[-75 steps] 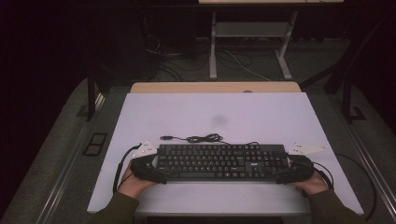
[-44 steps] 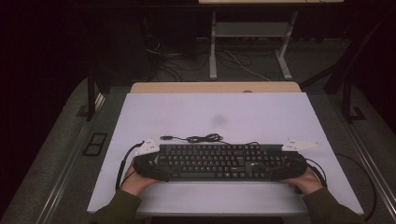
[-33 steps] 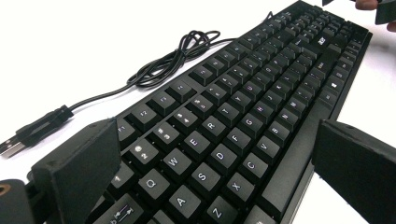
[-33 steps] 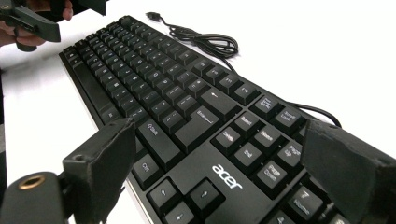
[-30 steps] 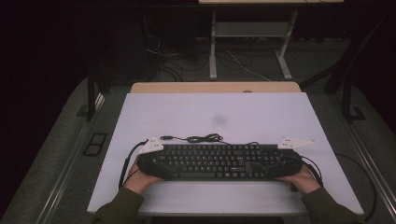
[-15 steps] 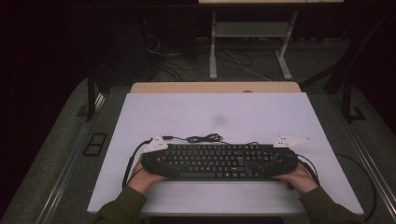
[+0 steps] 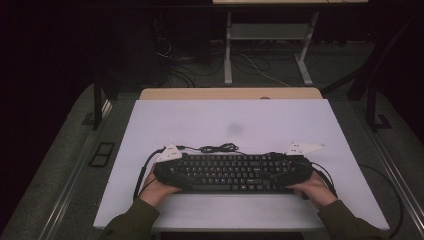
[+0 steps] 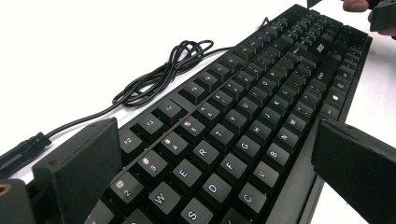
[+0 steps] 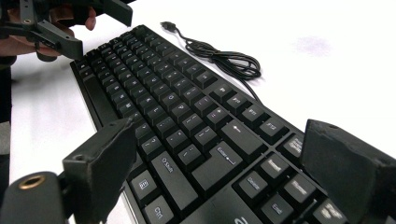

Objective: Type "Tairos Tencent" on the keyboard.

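Note:
A black keyboard [image 7: 230,172] lies crosswise near the table's front edge, keys up. My left gripper [image 7: 172,172] straddles its left end, one jaw on the back edge and one on the front edge. In the left gripper view that gripper [image 8: 215,135] spans the keyboard [image 8: 243,116] from the number row to the front rim. My right gripper [image 7: 292,172] grips the right end the same way, with its jaws [image 9: 219,135] around the keyboard [image 9: 187,112]. I cannot tell whether the keyboard is lifted off the surface. Its black cable [image 7: 215,148] is coiled just behind it.
The white tabletop [image 7: 230,115] stretches bare beyond the keyboard, with a wooden strip [image 7: 230,93] at its far edge. Behind stand a desk frame [image 7: 227,50] and floor cables. The cable's plug [image 9: 168,25] lies loose on the table.
Both hands and grippers have slid inward along the keyboard's ends and a little away from the person. The keyboard has shifted slightly farther onto the table with them.

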